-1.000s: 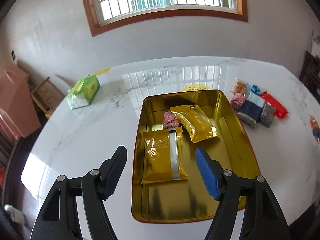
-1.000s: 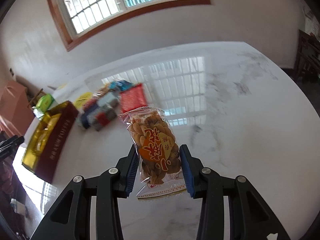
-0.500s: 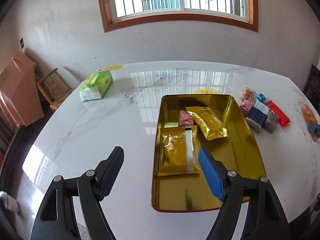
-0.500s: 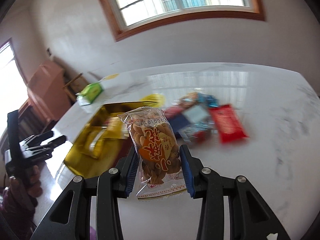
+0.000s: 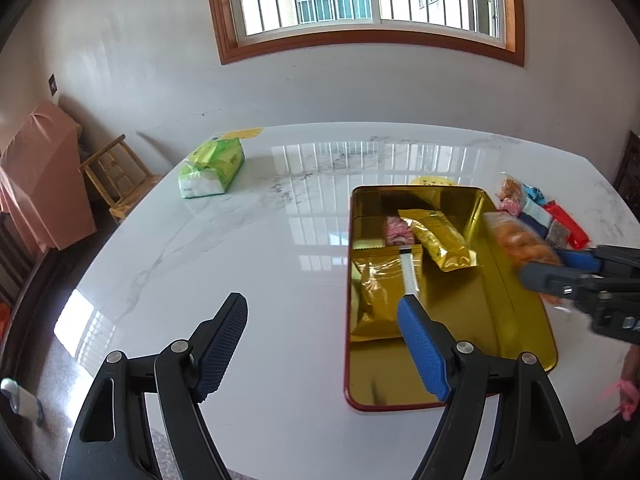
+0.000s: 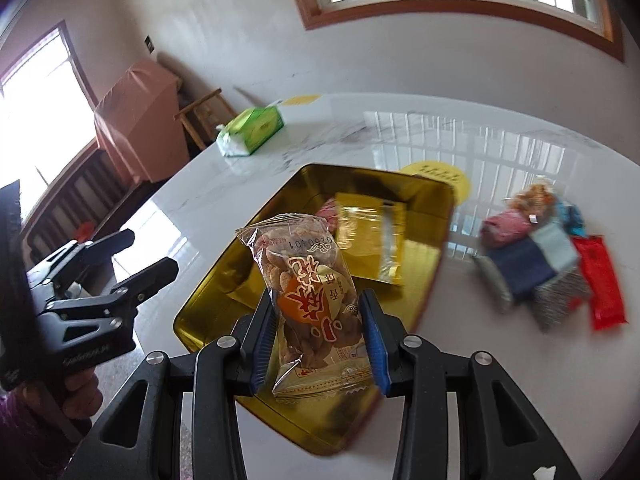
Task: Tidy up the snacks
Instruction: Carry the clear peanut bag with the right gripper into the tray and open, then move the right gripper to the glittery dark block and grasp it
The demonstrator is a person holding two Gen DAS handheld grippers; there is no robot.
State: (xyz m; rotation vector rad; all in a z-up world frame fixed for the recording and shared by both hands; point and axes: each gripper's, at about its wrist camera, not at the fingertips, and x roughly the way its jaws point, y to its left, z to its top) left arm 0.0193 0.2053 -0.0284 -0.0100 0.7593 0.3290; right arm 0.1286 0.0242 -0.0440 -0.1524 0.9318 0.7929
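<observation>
Right claw point(image 6: 320, 340) is clamped on the snack bag point(image 6: 310, 296); we hold it by its lower half, long axis running straight out along the fingers. The bag hangs over the near end of the gold tin point(image 6: 420, 312), so we judge the drop lies just below and slightly ahead. The right claw is nearer to the job than the left.

Left claw point(image 5: 320, 344) hangs with fingers apart and empty, over the bench point(image 5: 240, 260) at the tin's left edge.

In the tin: two gold packs point(image 5: 380, 292) and a pink sweet point(image 5: 396, 230), crowded to the far end. Near end is bare.

Beyond the tin, to its right, the snack pile point(image 6: 544, 264) waits. Far left, a tissue pack point(image 5: 212, 168).

Right view shows the grip and print on the bag. Left view alone shows the tin's bare near floor, and the bag coming in from the tin's right side.
</observation>
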